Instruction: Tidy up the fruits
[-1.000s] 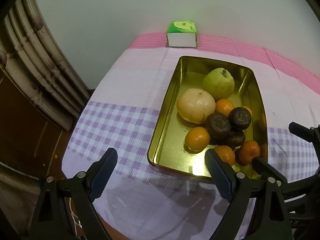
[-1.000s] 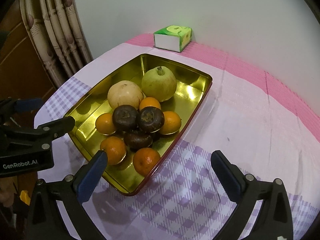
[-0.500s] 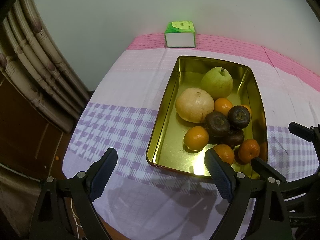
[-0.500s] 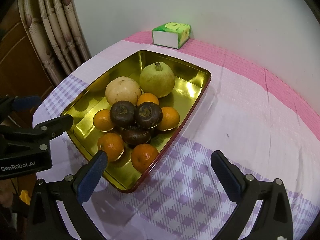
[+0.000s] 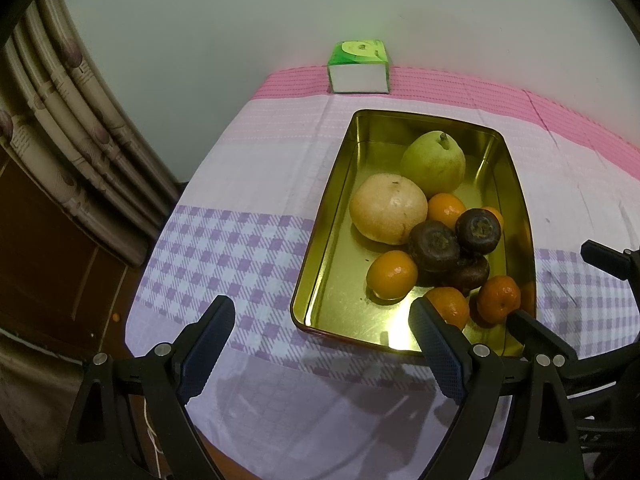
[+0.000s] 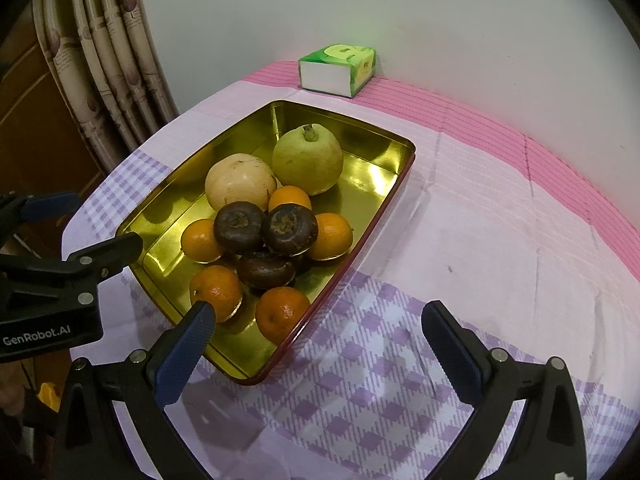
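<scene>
Right wrist view: a glossy gold tin tray (image 6: 384,152) with rounded corners is sitting ahead-left of the right gripper (image 6: 316,320), holding a smooth pear (image 6: 308,160), a pale round fruit (image 6: 240,180), dimpled oranges (image 6: 282,312) and wrinkled dark fruits (image 6: 290,228). Checked cloth (image 6: 400,360) is lying free beside its red rim. Left gripper (image 5: 320,320) and right gripper are both spread wide, holding nothing. Everything is sitting slightly lower in frame than before.

Dim warm light, tray (image 5: 320,312) glare, fisheye vignetting
</scene>
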Action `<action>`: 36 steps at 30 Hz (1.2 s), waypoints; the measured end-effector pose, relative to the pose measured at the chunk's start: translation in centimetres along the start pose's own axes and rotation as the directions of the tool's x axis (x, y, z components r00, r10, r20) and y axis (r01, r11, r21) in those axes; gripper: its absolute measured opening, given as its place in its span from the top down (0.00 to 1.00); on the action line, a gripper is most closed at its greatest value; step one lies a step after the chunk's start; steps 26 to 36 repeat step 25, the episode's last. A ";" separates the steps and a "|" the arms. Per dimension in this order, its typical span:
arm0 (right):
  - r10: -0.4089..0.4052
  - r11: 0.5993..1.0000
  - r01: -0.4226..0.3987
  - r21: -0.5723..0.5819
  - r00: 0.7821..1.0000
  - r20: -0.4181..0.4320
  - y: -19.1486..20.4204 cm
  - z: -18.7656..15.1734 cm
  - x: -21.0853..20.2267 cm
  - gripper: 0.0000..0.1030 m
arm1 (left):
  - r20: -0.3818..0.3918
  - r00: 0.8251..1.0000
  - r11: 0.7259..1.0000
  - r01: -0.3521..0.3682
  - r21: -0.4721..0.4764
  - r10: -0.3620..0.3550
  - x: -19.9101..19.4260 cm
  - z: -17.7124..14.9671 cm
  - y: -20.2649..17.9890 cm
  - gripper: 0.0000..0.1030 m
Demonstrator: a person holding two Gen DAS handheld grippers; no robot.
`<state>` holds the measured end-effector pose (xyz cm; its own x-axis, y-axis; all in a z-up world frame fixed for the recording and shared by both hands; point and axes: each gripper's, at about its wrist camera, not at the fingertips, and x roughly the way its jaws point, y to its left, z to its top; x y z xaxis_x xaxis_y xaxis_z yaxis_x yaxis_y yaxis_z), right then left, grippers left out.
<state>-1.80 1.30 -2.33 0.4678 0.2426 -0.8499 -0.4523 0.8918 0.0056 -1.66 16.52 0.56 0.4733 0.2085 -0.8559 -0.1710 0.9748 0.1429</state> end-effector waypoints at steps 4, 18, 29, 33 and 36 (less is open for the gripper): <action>-0.002 1.000 0.002 0.001 1.000 0.000 -0.1 0.1 0.0 0.01 | 0.003 1.000 1.000 0.001 0.009 -0.001 0.0 -0.1 0.0 0.14; -0.003 1.000 0.003 0.001 1.000 -0.001 -0.1 0.0 -0.1 0.01 | 0.007 1.000 1.000 0.004 0.017 -0.004 -0.1 -0.2 -0.1 0.14; -0.003 1.000 0.003 0.000 1.000 0.000 -0.1 0.0 -0.1 0.01 | 0.014 1.000 0.999 0.015 0.037 -0.015 -0.3 -0.1 -0.3 0.13; -0.003 1.000 0.003 0.000 1.000 0.000 -0.1 0.0 -0.1 0.01 | 0.014 1.000 0.999 0.015 0.037 -0.015 -0.3 -0.1 -0.3 0.13; -0.003 1.000 0.003 0.000 1.000 0.000 -0.1 0.0 -0.1 0.01 | 0.014 1.000 0.999 0.015 0.037 -0.015 -0.3 -0.1 -0.3 0.13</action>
